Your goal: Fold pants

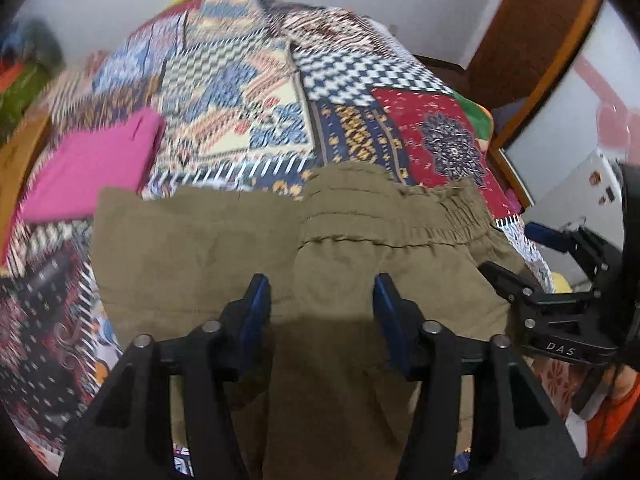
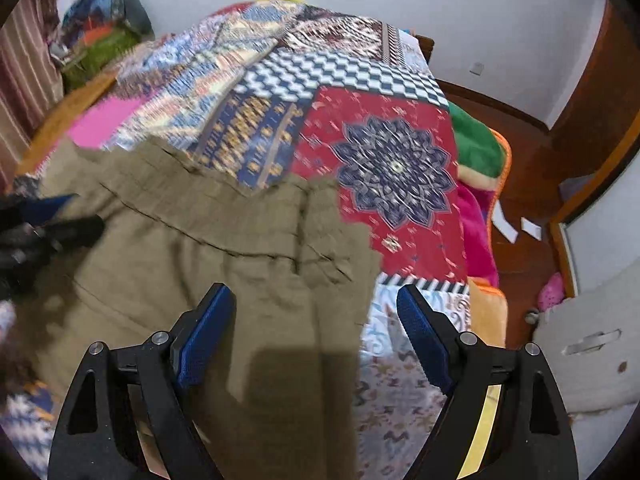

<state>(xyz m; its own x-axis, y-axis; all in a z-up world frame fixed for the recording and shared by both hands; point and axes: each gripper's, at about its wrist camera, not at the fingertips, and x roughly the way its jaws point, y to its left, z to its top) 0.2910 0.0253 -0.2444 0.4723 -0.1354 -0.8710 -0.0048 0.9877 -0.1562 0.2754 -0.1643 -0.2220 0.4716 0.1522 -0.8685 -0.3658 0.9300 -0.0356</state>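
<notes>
Olive-brown pants [image 1: 248, 240] lie on a patchwork bedspread [image 1: 248, 92], with the gathered elastic waistband [image 1: 432, 216] at the far right. My left gripper [image 1: 322, 284] is open and empty just above the cloth near the waist. My right gripper [image 2: 316, 296] is open and empty, over the pants' [image 2: 224, 248] right edge, its right finger over the bedspread [image 2: 384, 152]. The right gripper also shows at the right of the left wrist view [image 1: 516, 256]. The left gripper shows at the left edge of the right wrist view [image 2: 60, 216].
A folded pink garment [image 1: 92, 172] lies on the bed to the left of the pants. A green and orange blanket [image 2: 480, 148] hangs over the bed's right edge above a wooden floor [image 2: 516, 184]. A pile of clothes [image 2: 100, 32] sits at the far left by the wall.
</notes>
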